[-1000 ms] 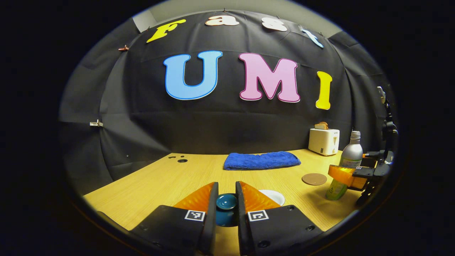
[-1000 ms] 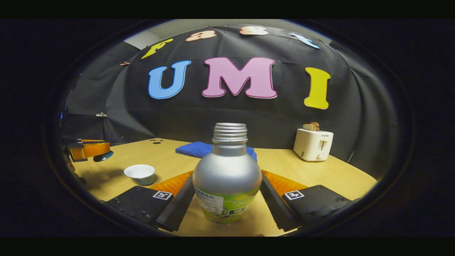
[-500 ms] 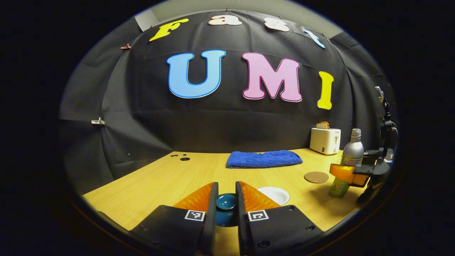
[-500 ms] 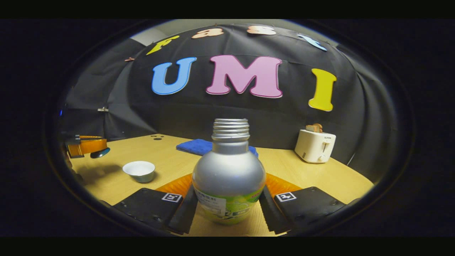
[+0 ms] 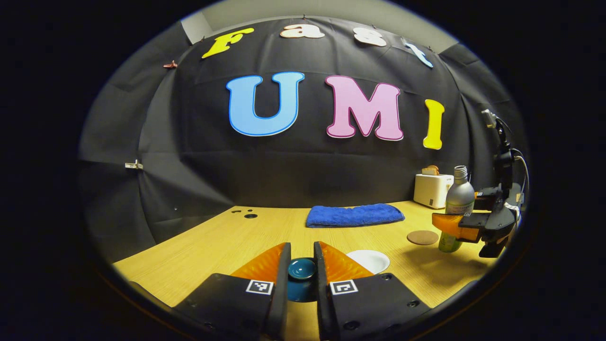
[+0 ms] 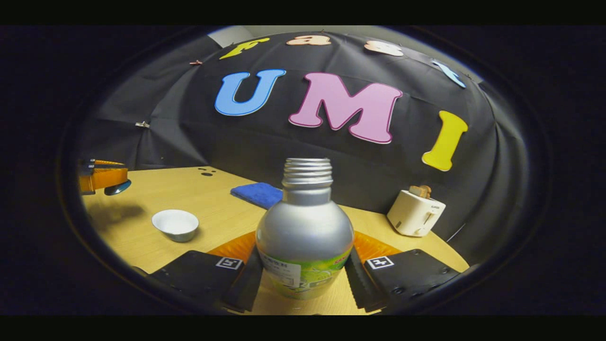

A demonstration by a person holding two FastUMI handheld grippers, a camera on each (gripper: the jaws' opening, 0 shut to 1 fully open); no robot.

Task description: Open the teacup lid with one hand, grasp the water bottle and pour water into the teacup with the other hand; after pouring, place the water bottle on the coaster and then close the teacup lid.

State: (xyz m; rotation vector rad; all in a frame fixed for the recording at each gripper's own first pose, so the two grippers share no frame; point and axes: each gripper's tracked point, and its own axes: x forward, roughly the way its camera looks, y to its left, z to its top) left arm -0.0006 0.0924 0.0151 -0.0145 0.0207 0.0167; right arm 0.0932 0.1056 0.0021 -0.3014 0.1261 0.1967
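My left gripper (image 5: 301,258) is shut on the knob of the teal teacup lid (image 5: 302,269), held above the table. The white teacup (image 5: 368,260) stands uncovered just right of it, also seen as the teacup (image 6: 175,223) from the other side. My right gripper (image 6: 305,258) is shut on the silver water bottle (image 6: 304,227), which has no cap and a green label. From the left gripper view the bottle (image 5: 458,199) hangs in the right gripper (image 5: 455,228) a little above the table, just right of the round brown coaster (image 5: 423,237). The left gripper (image 6: 102,177) with the lid (image 6: 118,188) shows far left.
A folded blue towel (image 5: 355,214) lies at the back of the wooden table (image 5: 227,246). A white toaster (image 5: 432,189) with toast stands at the back right, behind the bottle. Small dark holes (image 5: 250,216) mark the table's far left.
The right gripper has lifted the bottle higher and rolled, so its view now tilts. The left gripper keeps the lid almost still.
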